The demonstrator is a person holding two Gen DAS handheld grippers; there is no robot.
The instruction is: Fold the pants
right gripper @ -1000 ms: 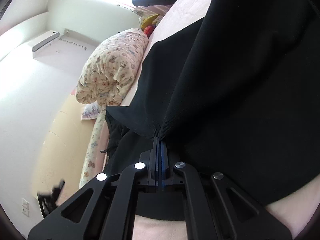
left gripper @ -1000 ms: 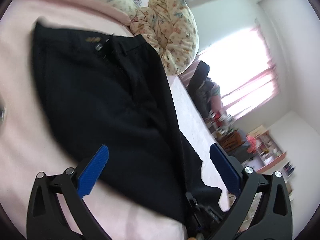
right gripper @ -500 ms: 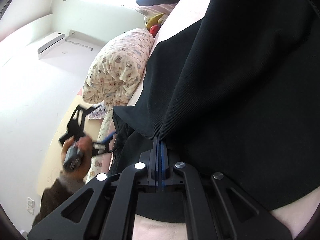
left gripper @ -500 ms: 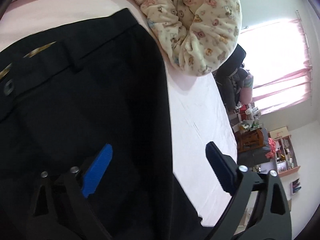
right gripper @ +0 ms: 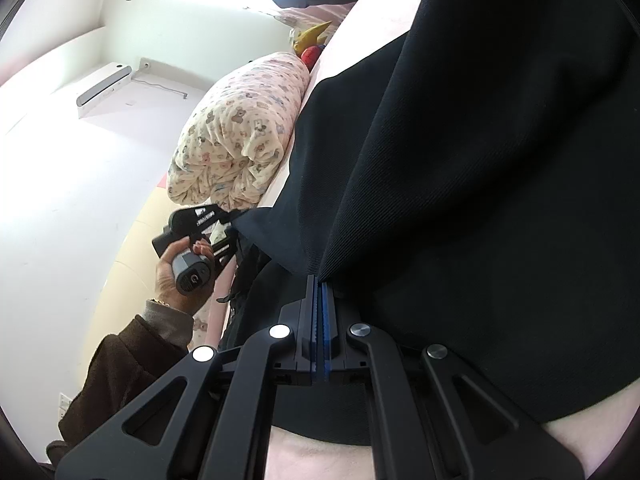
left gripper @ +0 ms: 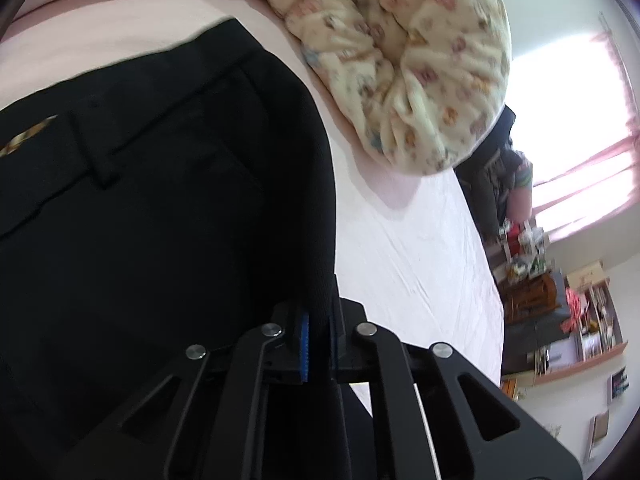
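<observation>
Black pants (left gripper: 160, 220) lie on a pink bed sheet (left gripper: 412, 264), waistband and belt loop toward the top left. My left gripper (left gripper: 318, 344) is shut on the side edge of the pants near the waist. In the right wrist view the pants (right gripper: 480, 160) fill the right side, and my right gripper (right gripper: 320, 320) is shut on a fold of the black fabric. The left gripper (right gripper: 200, 232) also shows in the right wrist view, held in a hand at the pants' far edge.
A rolled cream blanket with a bear print (left gripper: 400, 60) lies on the bed just beyond the waistband; it also shows in the right wrist view (right gripper: 240, 140). A dark pile of clothes (left gripper: 496, 184) sits by the window. Shelves and clutter (left gripper: 580, 320) stand past the bed's edge.
My left gripper moved in to the pants' side edge near the waist and closed on it; it was open before. The right gripper stayed shut on the fabric.
</observation>
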